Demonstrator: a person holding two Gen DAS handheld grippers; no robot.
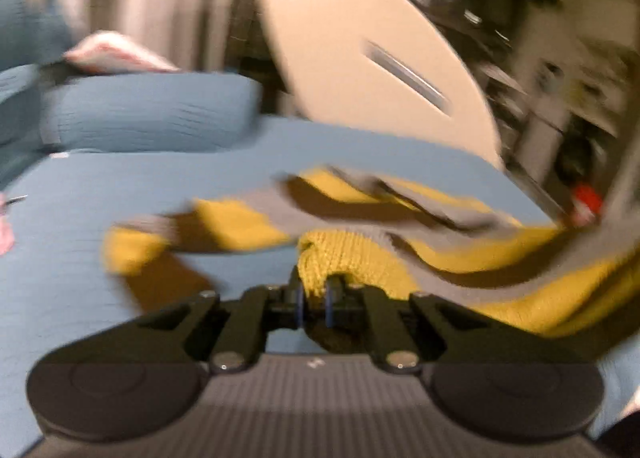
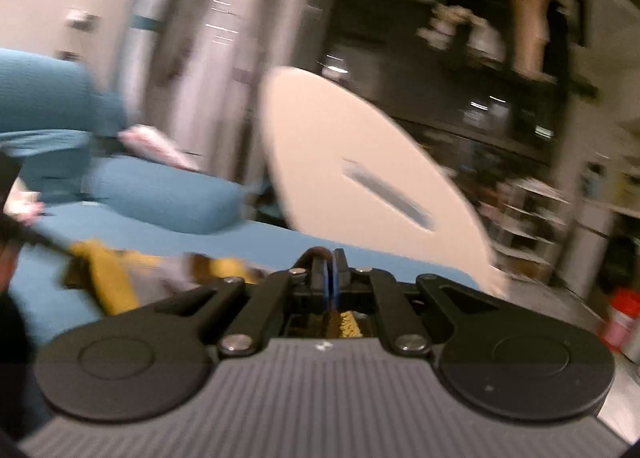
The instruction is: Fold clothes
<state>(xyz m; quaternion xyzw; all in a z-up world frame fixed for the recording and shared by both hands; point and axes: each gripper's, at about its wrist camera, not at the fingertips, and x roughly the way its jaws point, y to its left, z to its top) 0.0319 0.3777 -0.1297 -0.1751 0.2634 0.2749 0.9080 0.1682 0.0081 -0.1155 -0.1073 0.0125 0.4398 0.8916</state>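
Left gripper (image 1: 314, 308): pinching a bunched yellow knit fold of the striped sweater (image 1: 352, 262), pads pressed on the wool
Right gripper (image 2: 331, 278): pressed together, with yellow knit showing just behind the pads, so it looks clamped on another edge of the same garment
Sweater: yellow, grey and brown stripes, sprawled across the blue bed cover (image 1: 80, 194), partly lifted toward both tongs, one sleeve trailing off to the left
Doing it well: I'd keep both pinches firm, draw the held edge taut and level, then lay it over flat so the stripes line up
In the way: the trailing sleeve could drag or tuck under
Around: blue pillows (image 1: 152, 114) at the head, a pale oval board (image 1: 360, 50) beside the bed, cluttered shelves beyond; everything blurred
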